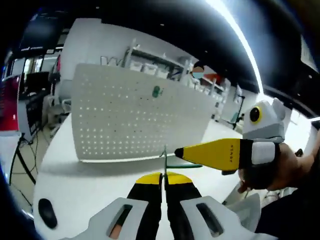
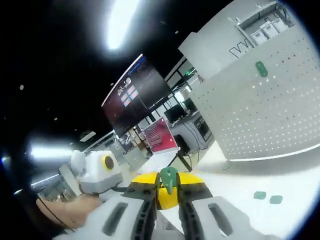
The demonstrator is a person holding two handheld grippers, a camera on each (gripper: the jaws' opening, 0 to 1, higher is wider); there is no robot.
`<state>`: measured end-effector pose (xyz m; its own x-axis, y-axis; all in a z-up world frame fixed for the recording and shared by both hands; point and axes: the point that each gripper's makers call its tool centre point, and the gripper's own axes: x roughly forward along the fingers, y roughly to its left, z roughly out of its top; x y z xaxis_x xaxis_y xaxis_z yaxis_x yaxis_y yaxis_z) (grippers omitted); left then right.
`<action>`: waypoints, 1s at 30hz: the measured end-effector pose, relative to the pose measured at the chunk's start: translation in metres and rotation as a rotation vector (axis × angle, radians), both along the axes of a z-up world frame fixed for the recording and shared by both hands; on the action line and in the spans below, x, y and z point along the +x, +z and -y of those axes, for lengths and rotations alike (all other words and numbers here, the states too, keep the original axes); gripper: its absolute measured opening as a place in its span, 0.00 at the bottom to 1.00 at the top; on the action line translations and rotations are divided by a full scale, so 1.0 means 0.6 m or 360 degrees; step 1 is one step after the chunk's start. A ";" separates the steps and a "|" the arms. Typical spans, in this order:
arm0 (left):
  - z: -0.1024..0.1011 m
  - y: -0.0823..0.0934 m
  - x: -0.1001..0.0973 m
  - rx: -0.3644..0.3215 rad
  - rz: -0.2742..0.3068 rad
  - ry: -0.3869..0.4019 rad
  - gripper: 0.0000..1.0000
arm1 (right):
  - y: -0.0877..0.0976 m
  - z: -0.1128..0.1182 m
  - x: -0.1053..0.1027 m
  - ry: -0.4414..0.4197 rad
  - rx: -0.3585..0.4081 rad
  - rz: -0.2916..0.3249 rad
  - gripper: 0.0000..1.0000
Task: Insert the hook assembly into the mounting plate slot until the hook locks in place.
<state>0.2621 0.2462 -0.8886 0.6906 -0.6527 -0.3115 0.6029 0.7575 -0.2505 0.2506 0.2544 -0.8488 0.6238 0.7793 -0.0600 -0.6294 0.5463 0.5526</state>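
The white perforated mounting plate stands upright on the white table, with one green clip fixed high on it. My left gripper is shut on a thin metal hook wire that rises between its yellow tips, a little in front of the plate's lower edge. My right gripper reaches in from the right, its tip touching that wire, with a green piece just under it. In the right gripper view, my right gripper is shut on a green plastic piece; the plate stands to the right.
Two loose green clips lie on the table in front of the plate. A hand holds the right gripper. A dark oval object lies near the table's left edge. Shelves and screens stand behind.
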 end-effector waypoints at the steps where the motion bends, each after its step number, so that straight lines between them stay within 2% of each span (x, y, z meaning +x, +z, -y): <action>1: 0.000 0.000 0.001 0.0006 0.0010 0.0000 0.01 | -0.003 -0.002 -0.001 -0.0001 -0.0007 -0.0001 0.11; 4: 0.003 -0.001 -0.002 -0.0004 0.0012 -0.0025 0.01 | -0.009 -0.003 -0.002 0.0002 -0.0018 -0.0013 0.08; 5: 0.005 0.005 -0.001 -0.0069 0.0004 -0.0006 0.01 | -0.005 -0.003 -0.002 -0.0003 0.0045 -0.0050 0.07; 7: 0.002 0.008 0.002 -0.0125 -0.0006 0.0011 0.01 | -0.007 -0.002 -0.001 0.0011 0.0023 -0.0060 0.07; 8: 0.001 0.007 0.003 -0.0114 0.0000 0.0012 0.01 | -0.013 0.001 0.001 -0.0003 -0.0043 -0.0042 0.07; 9: 0.001 0.004 0.005 -0.0056 0.0016 0.0010 0.01 | -0.014 -0.001 0.001 0.0010 -0.0070 -0.0023 0.06; 11: 0.003 0.002 0.007 0.0034 0.0069 -0.0005 0.01 | -0.015 -0.003 -0.002 0.0022 -0.0072 -0.0024 0.04; 15: 0.004 0.001 0.008 0.0138 0.0114 -0.0015 0.01 | -0.017 0.002 0.002 0.0002 -0.0121 0.0030 0.01; 17: 0.006 0.003 0.007 0.0149 0.0109 -0.0013 0.01 | -0.018 0.003 0.003 -0.0005 -0.0101 0.0012 0.01; 18: 0.005 0.005 0.008 0.0138 0.0105 -0.0009 0.01 | -0.013 0.004 0.004 -0.0036 0.0002 -0.0052 0.01; 19: 0.005 0.010 0.008 0.0086 0.0073 0.0018 0.01 | -0.010 0.006 0.005 -0.0054 0.0041 -0.0070 0.01; 23: 0.003 0.010 0.010 0.0182 0.0104 0.0023 0.02 | -0.010 0.003 0.005 -0.0068 -0.0014 -0.0003 0.00; 27: 0.005 -0.009 0.008 0.0267 0.0106 -0.0071 0.03 | -0.026 0.005 0.007 -0.0054 -0.0040 -0.0027 0.00; 30: 0.000 -0.016 0.006 0.0257 0.0112 -0.0081 0.04 | -0.035 0.005 0.009 -0.0026 -0.0042 -0.0064 0.00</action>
<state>0.2655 0.2459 -0.8984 0.6816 -0.6327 -0.3675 0.6533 0.7525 -0.0838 0.2560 0.2515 -0.8699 0.6330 0.7669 -0.1057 -0.5978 0.5709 0.5628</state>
